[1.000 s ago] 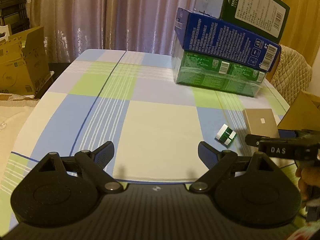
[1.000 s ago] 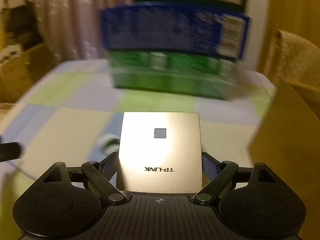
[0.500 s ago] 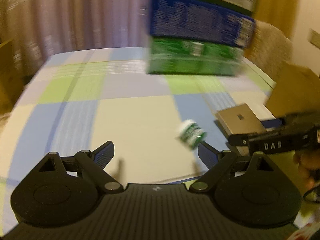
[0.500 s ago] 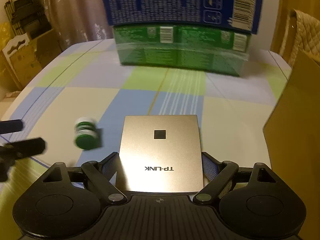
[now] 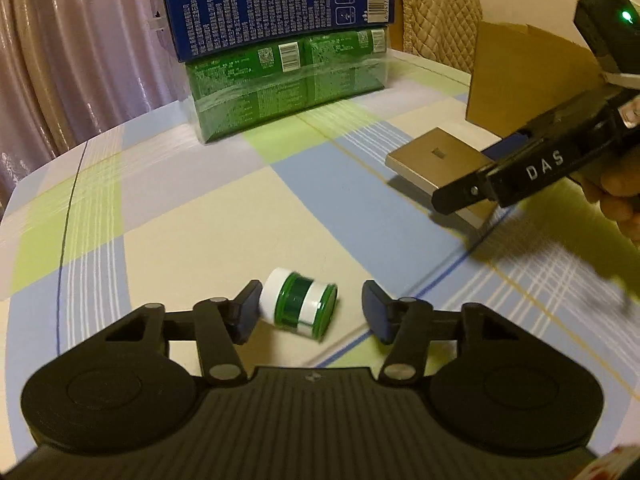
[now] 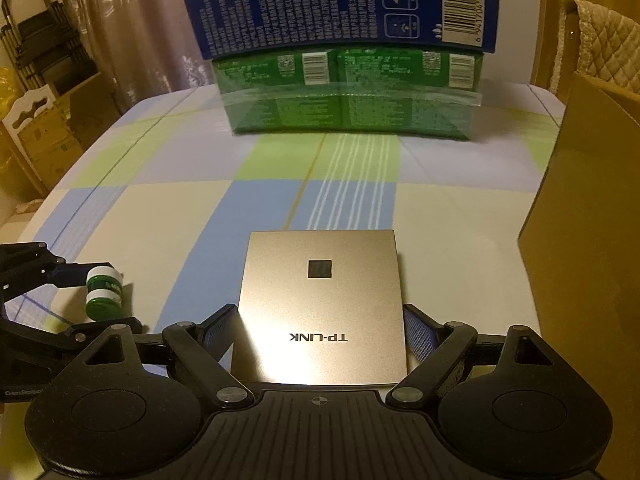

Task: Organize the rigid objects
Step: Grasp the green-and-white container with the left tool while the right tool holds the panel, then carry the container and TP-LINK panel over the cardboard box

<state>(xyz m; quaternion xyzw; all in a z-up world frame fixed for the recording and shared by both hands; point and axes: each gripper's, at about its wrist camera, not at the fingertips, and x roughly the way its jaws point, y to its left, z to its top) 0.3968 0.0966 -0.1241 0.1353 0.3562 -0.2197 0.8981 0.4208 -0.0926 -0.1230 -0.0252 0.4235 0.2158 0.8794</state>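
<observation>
Moved since a second ago: your left gripper point(image 5: 310, 312) has dropped and rolled over the small green-and-white jar point(image 5: 299, 307), which now lies on its side between the fingers instead of off to the right.
Left gripper: jaws are closing; one finger touches the white cap end, the other stands clear of the green base.
Right gripper point(image 6: 320, 334): pinching the flat silver box point(image 6: 320, 304) by its side edges, near end lifted off the tabletop point(image 6: 192, 208).
Jar position: on the checked cloth, beside the silver box, well short of the stacked blue and green cartons point(image 5: 280, 52).
Grip advice: centre the jar before squeezing; pressed end to end it can roll or pop out.
Box advice: hold it level and steady until the jar is secure.
Risk: a one-sided push will skid the jar away.
</observation>
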